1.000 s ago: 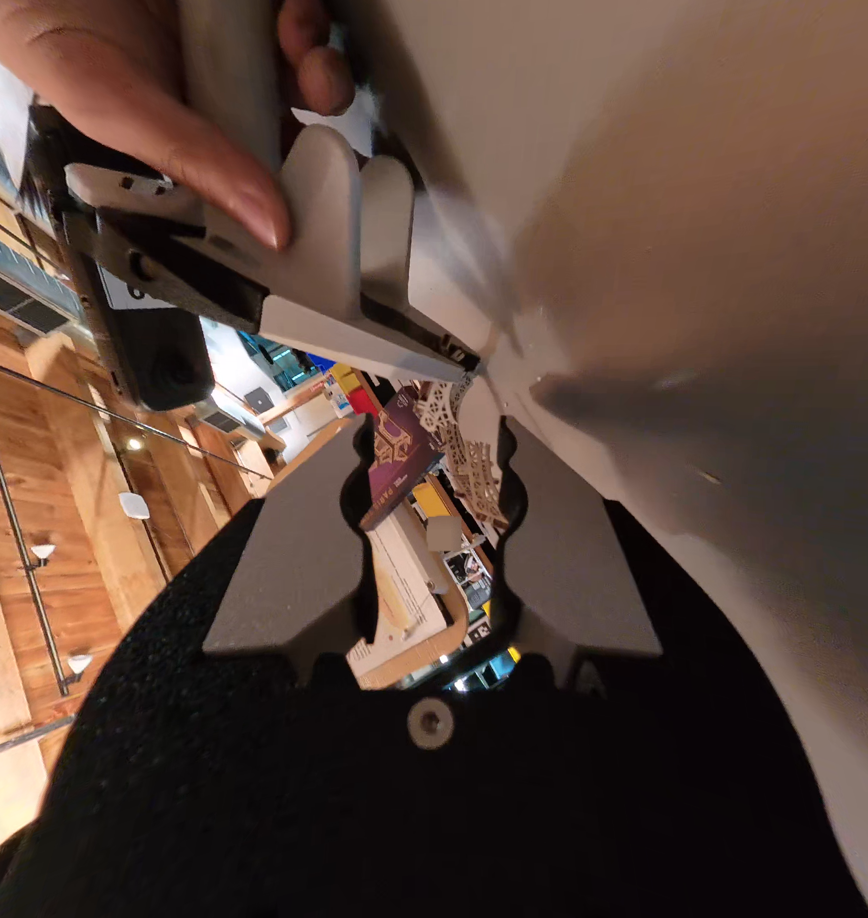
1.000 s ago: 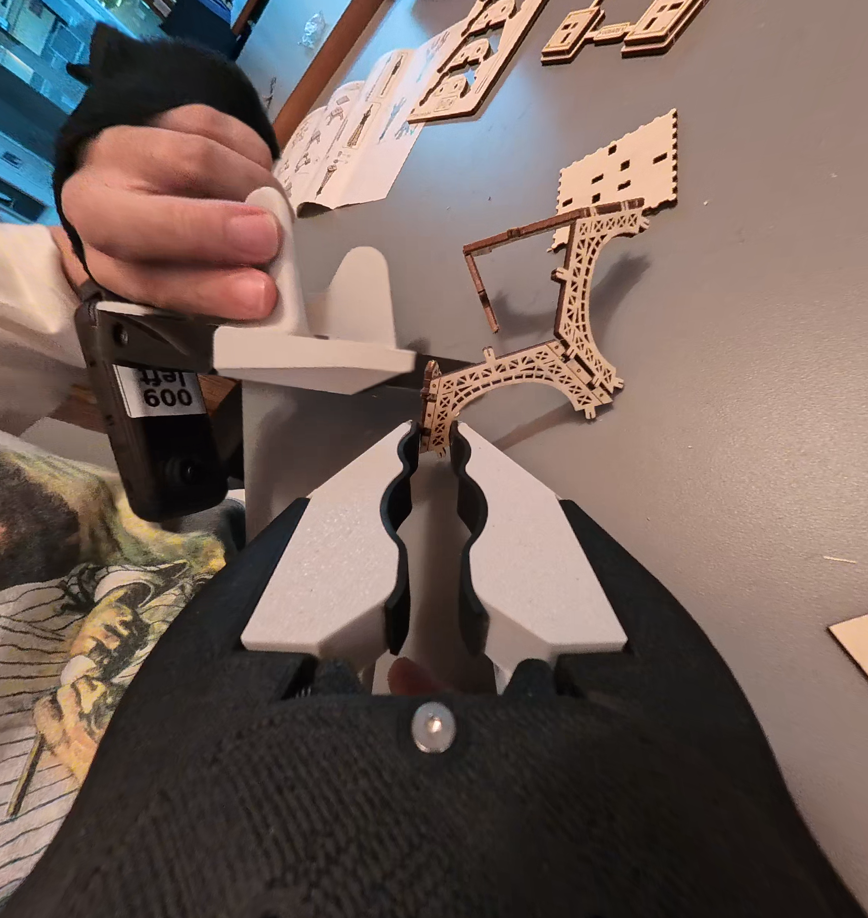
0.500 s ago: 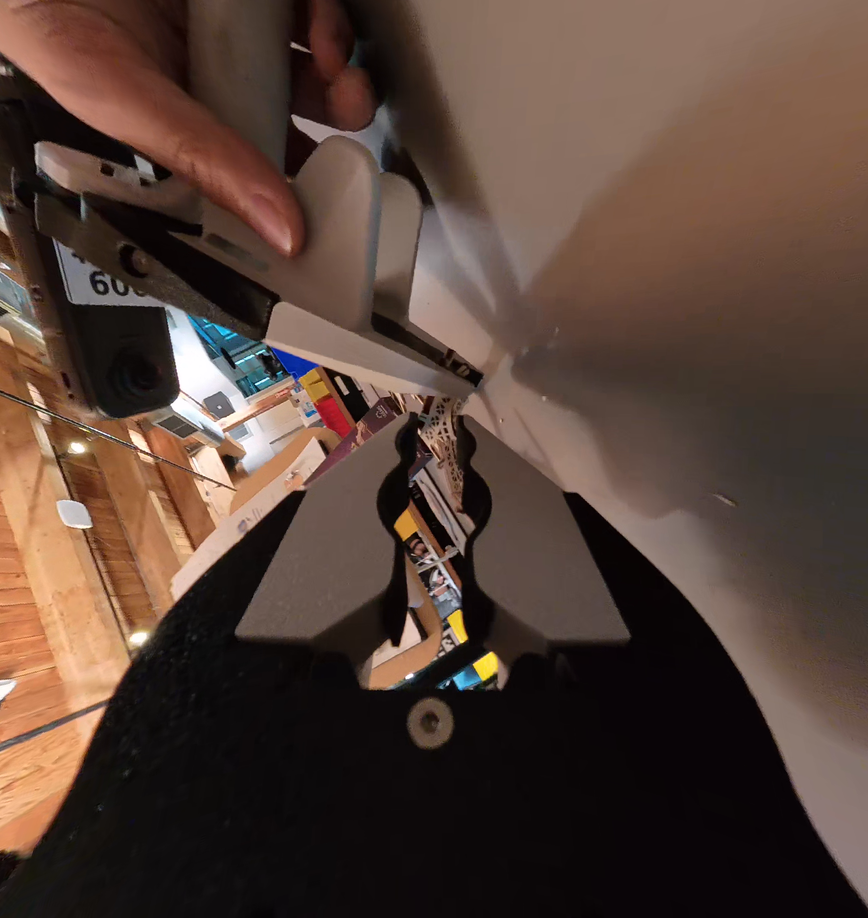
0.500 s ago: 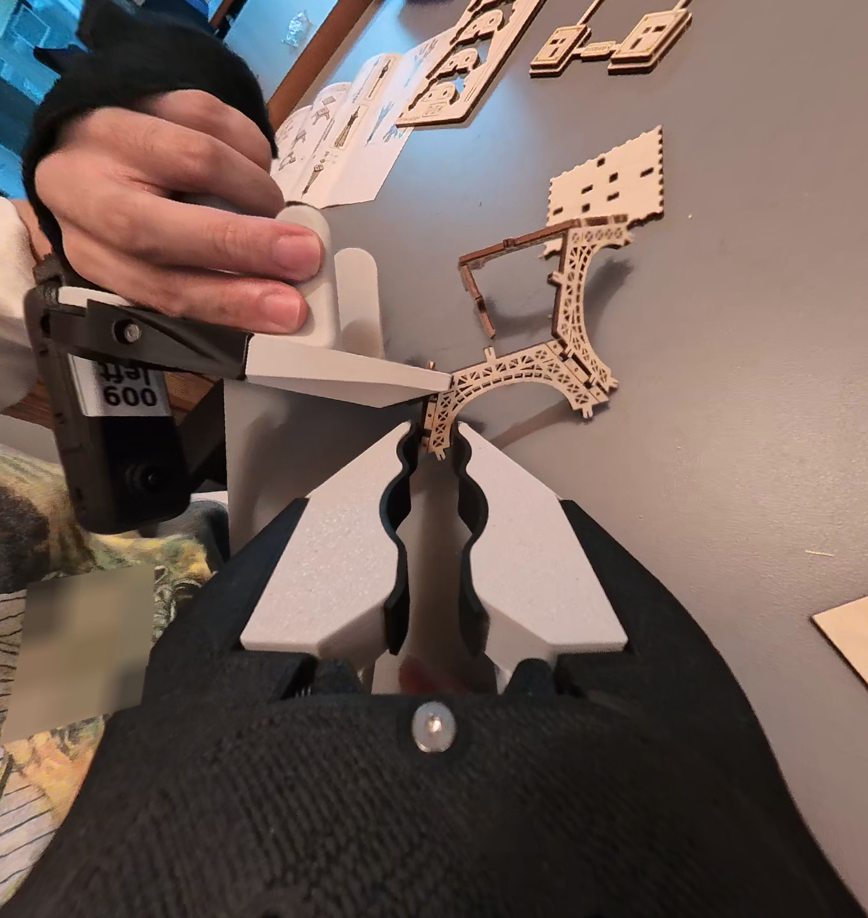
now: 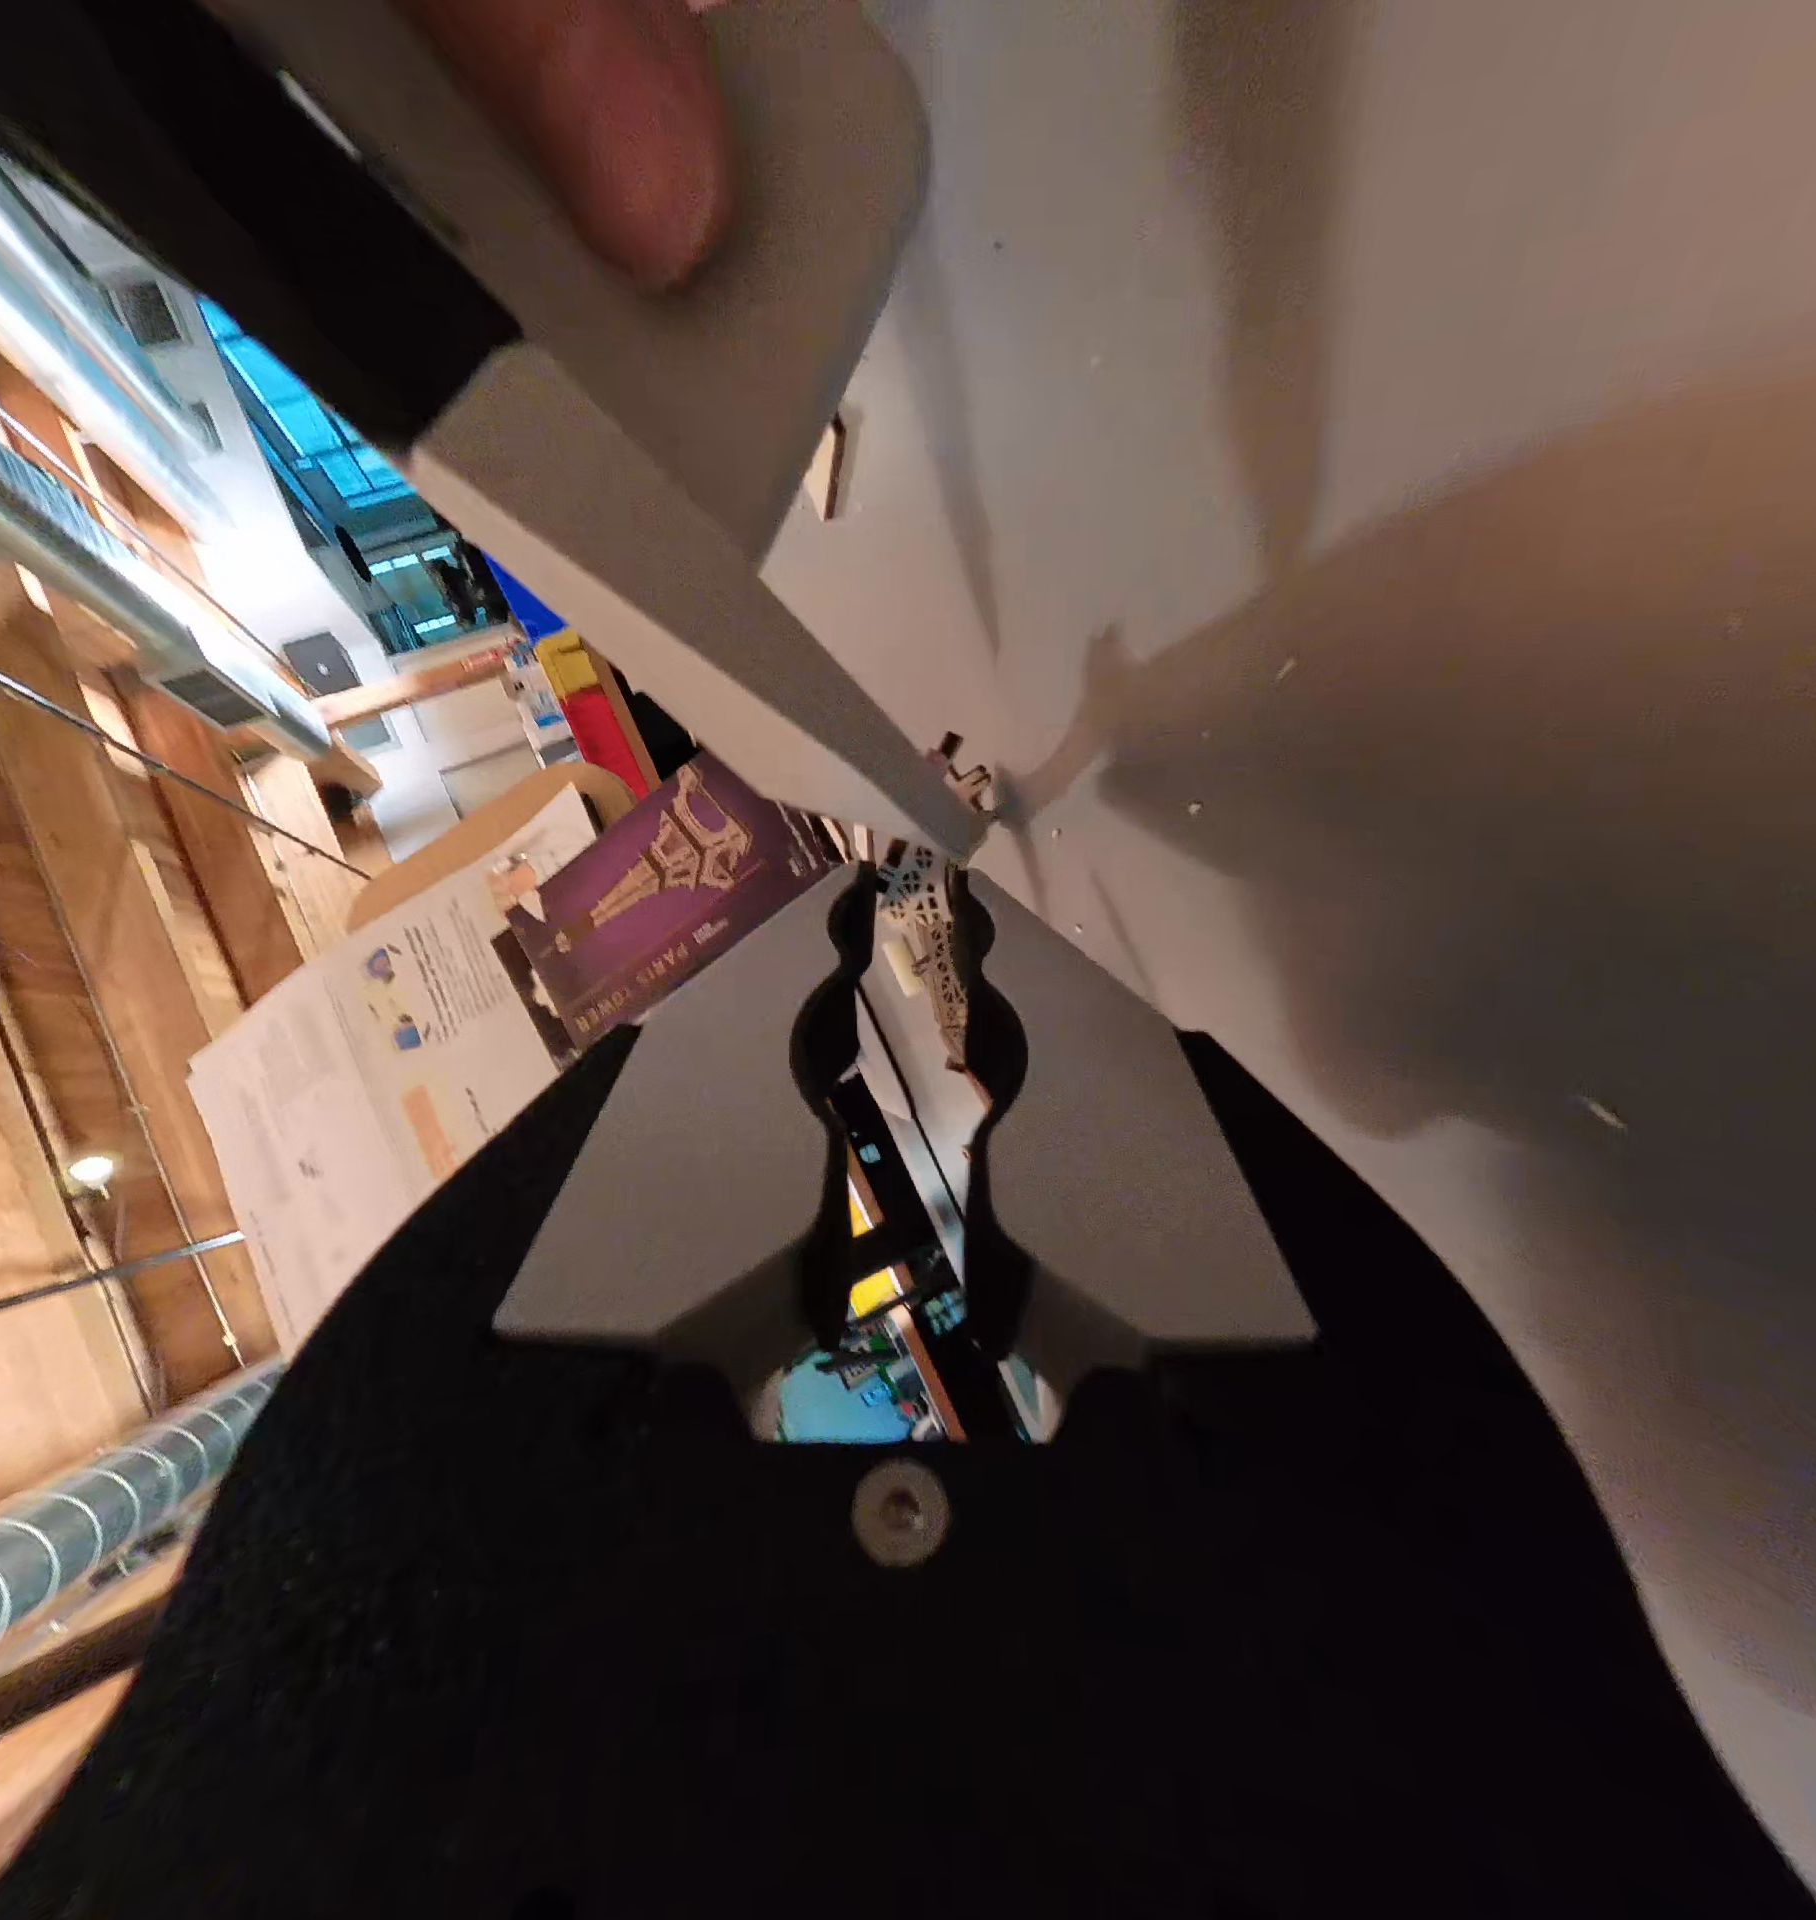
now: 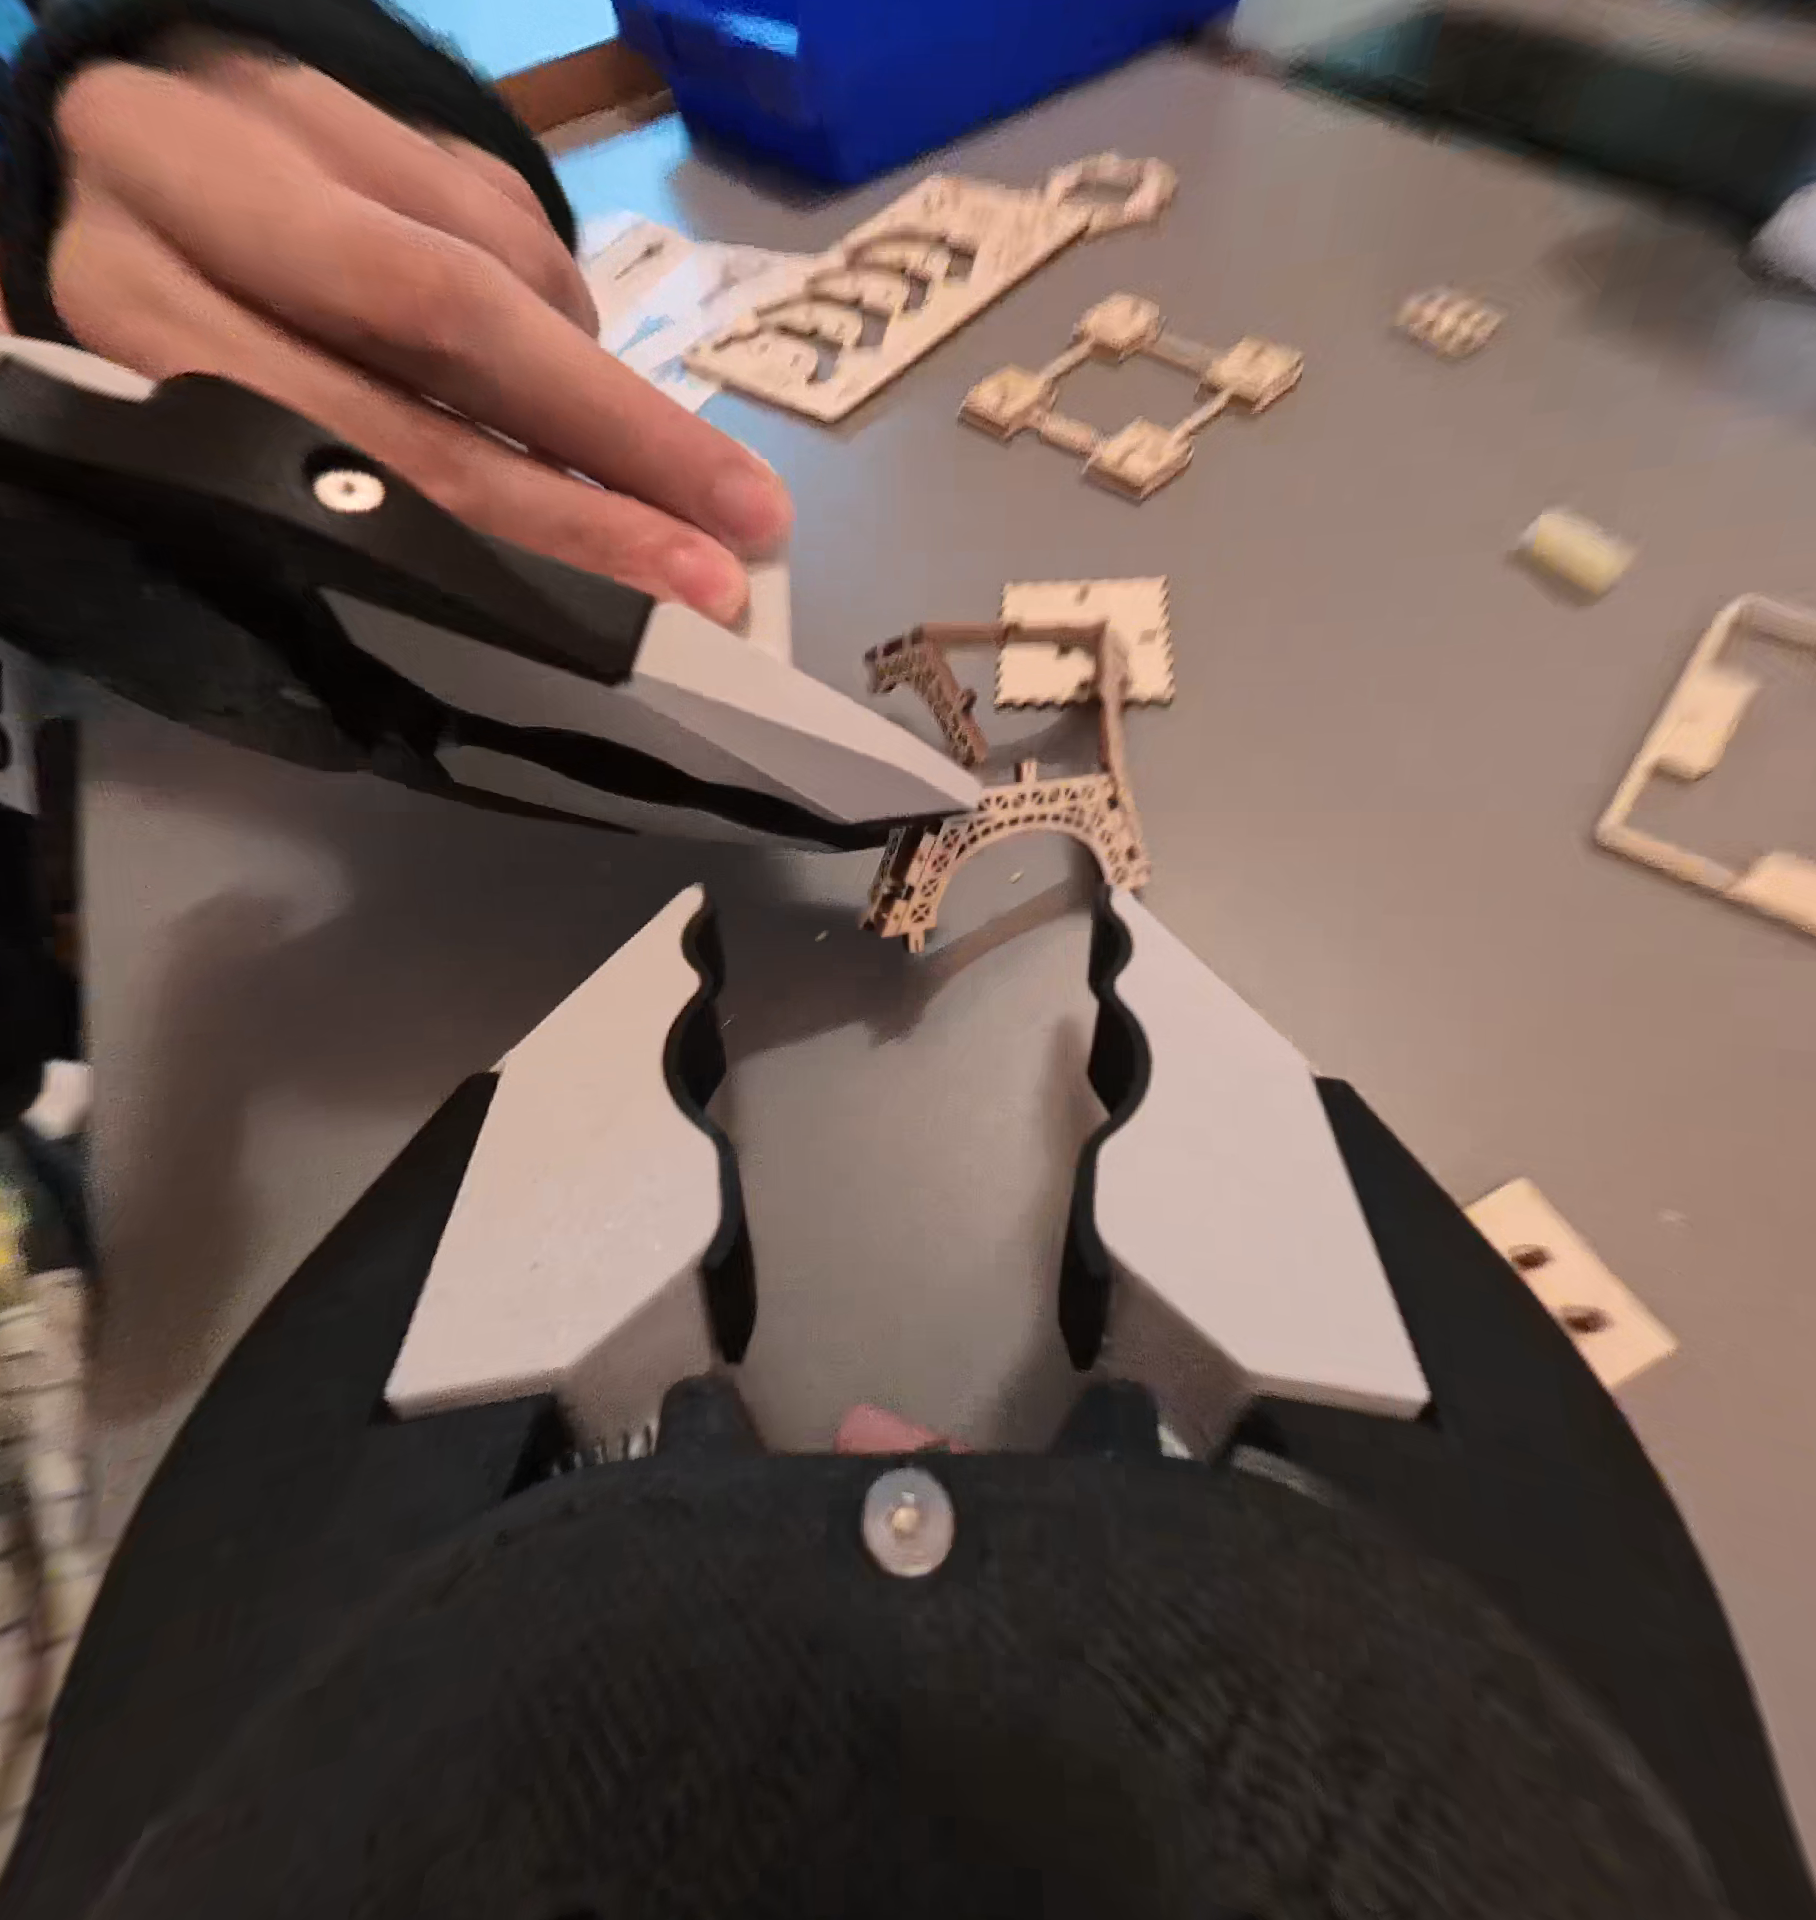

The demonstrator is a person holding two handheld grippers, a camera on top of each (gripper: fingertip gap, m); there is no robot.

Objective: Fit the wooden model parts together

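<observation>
The part-built wooden model (image 6: pixel 1034 810) is a lattice arch joined to a second arch and a thin brown frame, above the grey table (image 6: pixel 1403 1039). My left gripper (image 6: pixel 925 826) comes in from the left and is shut on the arch's near leg. In the left wrist view, my left gripper (image 5: pixel 916 883) has the lattice piece (image 5: pixel 930 940) pinched between its tips. My right gripper (image 6: pixel 902 914) is open and empty, with its jaws spread to either side just below the arch. One right finger (image 5: pixel 696 623) crosses the left wrist view.
A square perforated plate (image 6: pixel 1086 644) lies behind the model. A frame with corner blocks (image 6: pixel 1132 400), a cut-out sheet (image 6: pixel 883 301), a larger frame (image 6: pixel 1714 769), a small cylinder (image 6: pixel 1574 556) and a holed piece (image 6: pixel 1569 1288) are scattered around. A blue box (image 6: pixel 883 73) stands at the back.
My left gripper has closed on the arch's leg. My right gripper, shut on that leg before, has opened and let go, and its view has swung.
</observation>
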